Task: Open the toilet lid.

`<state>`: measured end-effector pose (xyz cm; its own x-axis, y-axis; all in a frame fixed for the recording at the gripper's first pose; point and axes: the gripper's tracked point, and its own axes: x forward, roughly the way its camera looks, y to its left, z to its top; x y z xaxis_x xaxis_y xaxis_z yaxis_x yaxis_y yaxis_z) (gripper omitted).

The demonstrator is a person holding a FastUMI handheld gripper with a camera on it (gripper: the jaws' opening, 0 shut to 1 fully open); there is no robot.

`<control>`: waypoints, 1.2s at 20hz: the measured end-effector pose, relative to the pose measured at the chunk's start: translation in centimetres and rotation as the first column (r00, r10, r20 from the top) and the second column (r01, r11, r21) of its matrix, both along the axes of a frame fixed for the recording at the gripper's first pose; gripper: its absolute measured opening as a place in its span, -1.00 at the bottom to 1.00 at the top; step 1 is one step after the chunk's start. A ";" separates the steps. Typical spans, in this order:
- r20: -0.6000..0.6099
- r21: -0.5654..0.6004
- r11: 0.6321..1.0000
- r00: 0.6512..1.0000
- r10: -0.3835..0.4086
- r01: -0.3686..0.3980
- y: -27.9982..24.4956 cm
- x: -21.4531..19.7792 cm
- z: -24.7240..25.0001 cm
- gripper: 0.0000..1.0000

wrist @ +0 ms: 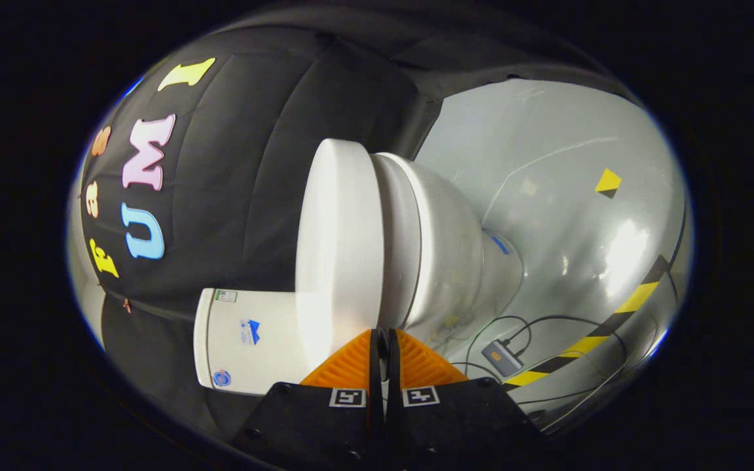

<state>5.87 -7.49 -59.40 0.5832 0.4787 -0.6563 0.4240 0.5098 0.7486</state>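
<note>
Fingers (354,366) pressed together beside 1 toilet lid (338,235).

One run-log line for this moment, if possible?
hand-held gripper: shut, holding nothing | tips at edge of closed white plastic toilet lid | white ceramic toilet bowl beyond | lid not yet open

Claw (383,335) fingers pressed together w/ tips at edge of closed white toilet lid (338,242), tank (252,343) beside.
</note>
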 end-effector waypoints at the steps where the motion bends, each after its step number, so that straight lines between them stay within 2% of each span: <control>1: 0.007 -0.042 0.999 1.000 0.006 -0.005 0.3 0.4 0.2 -0.88; 6: 0.058 -0.101 0.995 0.998 -0.014 0.020 1.5 1.4 5.8 -0.89; 11: 0.105 -0.265 0.964 0.994 0.037 -0.008 4.1 2.3 12.0 -0.89; 14: 0.124 -0.368 0.929 0.989 0.083 -0.032 6.5 2.7 15.9 -0.89; 16: 0.124 -0.458 0.888 0.986 0.112 -0.043 7.7 2.8 17.8 -0.89; 18: 0.126 -0.526 0.850 0.987 0.103 -0.022 8.6 2.9 19.5 -0.89; 22: 0.168 -0.576 0.817 0.981 0.102 0.014 11.3 2.7 22.3 -0.89; 24: 0.184 -0.615 0.788 0.976 0.119 0.020 12.8 2.7 23.2 -0.89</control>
<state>8.60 5.34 -36.17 0.7215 0.0505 -0.6905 0.2608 0.9040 0.3387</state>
